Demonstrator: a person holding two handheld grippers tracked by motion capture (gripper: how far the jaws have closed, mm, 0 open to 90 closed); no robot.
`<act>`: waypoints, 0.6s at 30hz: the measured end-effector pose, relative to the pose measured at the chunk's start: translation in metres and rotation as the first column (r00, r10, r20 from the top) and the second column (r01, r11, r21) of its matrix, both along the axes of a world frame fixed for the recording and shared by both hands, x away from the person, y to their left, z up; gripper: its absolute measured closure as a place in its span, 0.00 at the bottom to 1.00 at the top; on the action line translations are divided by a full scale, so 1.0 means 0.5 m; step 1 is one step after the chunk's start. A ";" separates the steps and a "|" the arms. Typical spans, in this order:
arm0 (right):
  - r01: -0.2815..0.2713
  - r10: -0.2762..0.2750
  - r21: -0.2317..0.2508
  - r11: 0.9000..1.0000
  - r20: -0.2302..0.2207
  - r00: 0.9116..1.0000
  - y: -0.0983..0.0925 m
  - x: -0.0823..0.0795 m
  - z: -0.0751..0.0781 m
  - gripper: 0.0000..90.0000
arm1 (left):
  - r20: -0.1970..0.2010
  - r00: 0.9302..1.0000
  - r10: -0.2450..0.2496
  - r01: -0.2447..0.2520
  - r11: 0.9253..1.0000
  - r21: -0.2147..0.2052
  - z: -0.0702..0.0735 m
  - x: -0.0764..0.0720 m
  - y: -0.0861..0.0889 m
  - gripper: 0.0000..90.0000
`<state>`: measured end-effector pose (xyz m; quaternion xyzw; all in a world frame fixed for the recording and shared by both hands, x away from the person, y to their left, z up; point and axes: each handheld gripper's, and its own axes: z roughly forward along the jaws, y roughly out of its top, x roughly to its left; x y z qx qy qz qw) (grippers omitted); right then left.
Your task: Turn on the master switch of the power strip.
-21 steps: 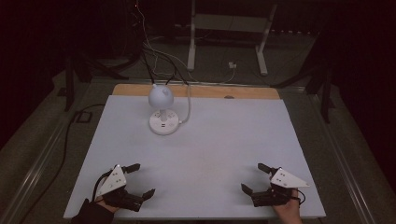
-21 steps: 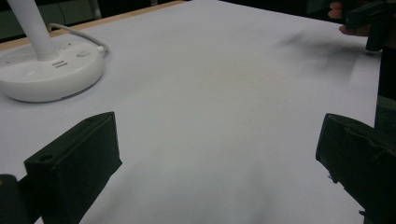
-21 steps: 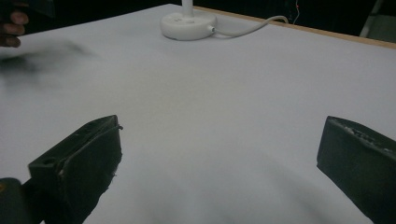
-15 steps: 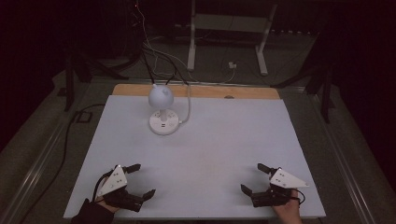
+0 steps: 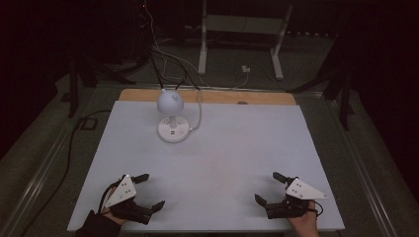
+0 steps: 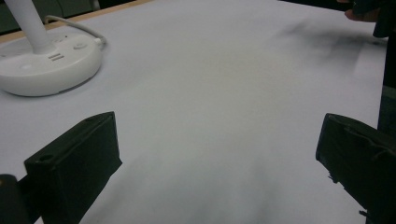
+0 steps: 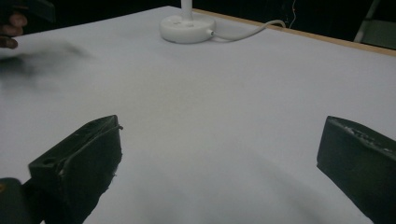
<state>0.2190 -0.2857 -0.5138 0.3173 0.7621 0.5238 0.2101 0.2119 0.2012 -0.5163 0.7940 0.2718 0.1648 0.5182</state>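
Note:
A white desk lamp with a round head and a round base stands at the back left of the white table; its base has a white cord trailing to the rear. My left gripper rests near the front left corner, jaws wide apart, nothing between them. At the front right my right gripper is open too, with bare tabletop between its jaws. Both are held by hands at the front edge.
A wooden strip runs along the table's far edge. Beyond it are cables and a white metal stand on the dark floor. A black cable runs along the left side.

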 end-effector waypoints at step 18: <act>0.012 -0.012 0.011 1.000 0.021 1.000 -0.003 -0.005 0.008 0.00 | -0.054 0.998 -0.042 0.044 0.998 0.037 0.020 0.005 -0.028 0.00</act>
